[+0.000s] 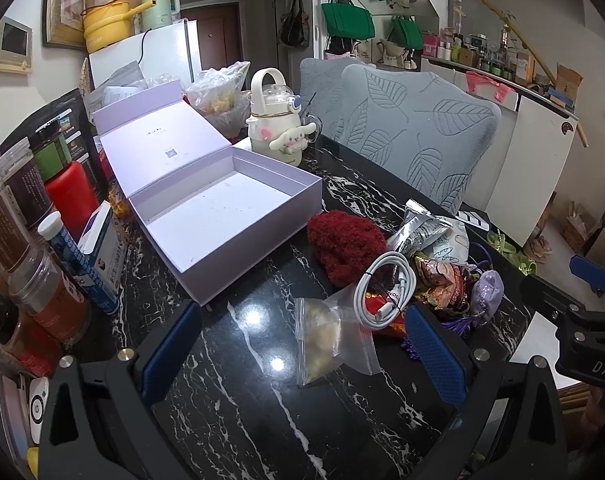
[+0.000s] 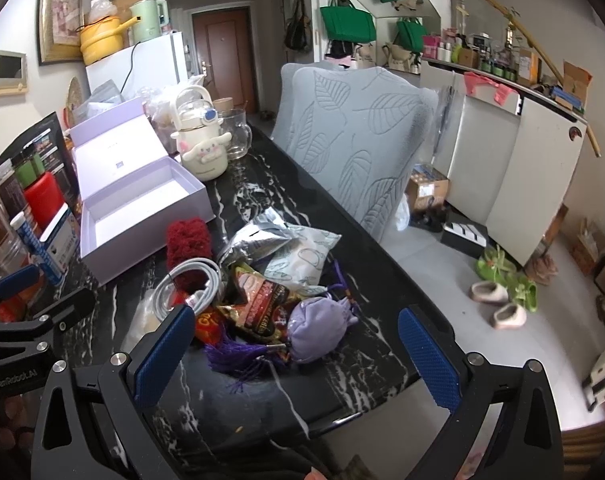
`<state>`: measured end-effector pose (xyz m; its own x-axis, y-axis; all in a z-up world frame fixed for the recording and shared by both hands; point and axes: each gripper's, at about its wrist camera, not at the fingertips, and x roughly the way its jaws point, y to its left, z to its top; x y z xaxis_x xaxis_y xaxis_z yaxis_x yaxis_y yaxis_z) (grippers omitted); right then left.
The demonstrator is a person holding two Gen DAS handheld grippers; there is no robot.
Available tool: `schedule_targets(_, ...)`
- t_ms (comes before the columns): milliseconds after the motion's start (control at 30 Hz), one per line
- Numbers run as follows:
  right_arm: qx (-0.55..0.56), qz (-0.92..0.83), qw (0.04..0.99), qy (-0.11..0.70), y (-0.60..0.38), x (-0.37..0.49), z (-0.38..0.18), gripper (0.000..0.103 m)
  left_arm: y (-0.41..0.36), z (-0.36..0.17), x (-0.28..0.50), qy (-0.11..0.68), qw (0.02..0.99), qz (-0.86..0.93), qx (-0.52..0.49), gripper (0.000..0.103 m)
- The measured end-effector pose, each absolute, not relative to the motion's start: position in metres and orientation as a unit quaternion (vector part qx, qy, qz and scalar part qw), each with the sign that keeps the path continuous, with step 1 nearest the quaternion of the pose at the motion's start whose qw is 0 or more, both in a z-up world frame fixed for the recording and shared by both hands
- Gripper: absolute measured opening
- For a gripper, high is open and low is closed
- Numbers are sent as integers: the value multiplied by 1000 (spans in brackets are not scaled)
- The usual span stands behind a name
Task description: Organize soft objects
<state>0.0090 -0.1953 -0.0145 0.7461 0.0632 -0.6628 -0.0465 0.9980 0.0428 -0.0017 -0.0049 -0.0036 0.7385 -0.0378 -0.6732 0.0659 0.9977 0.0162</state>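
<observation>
Left wrist view: the left claw point(image 1: 302, 344) is spread wide above the black marble bench point(image 1: 238, 400), gripping nothing. The lavender box point(image 1: 222, 216) stands open with nothing inside; the red fuzzy piece point(image 1: 344, 246) lies just beside it, next to a zip bag point(image 1: 330, 340) and coiled cable point(image 1: 384, 288).

Right wrist view: the right claw point(image 2: 298, 356) gapes wide, holding nothing, with the purple pouch point(image 2: 316, 330) between its fingers among snack packets point(image 2: 258, 304).
</observation>
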Motion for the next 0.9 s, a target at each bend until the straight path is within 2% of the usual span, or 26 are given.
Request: schedule_targets(900,6,32,931,362,-192,10,-16,103,-6,-4,-5,362,931,-33,20,103)
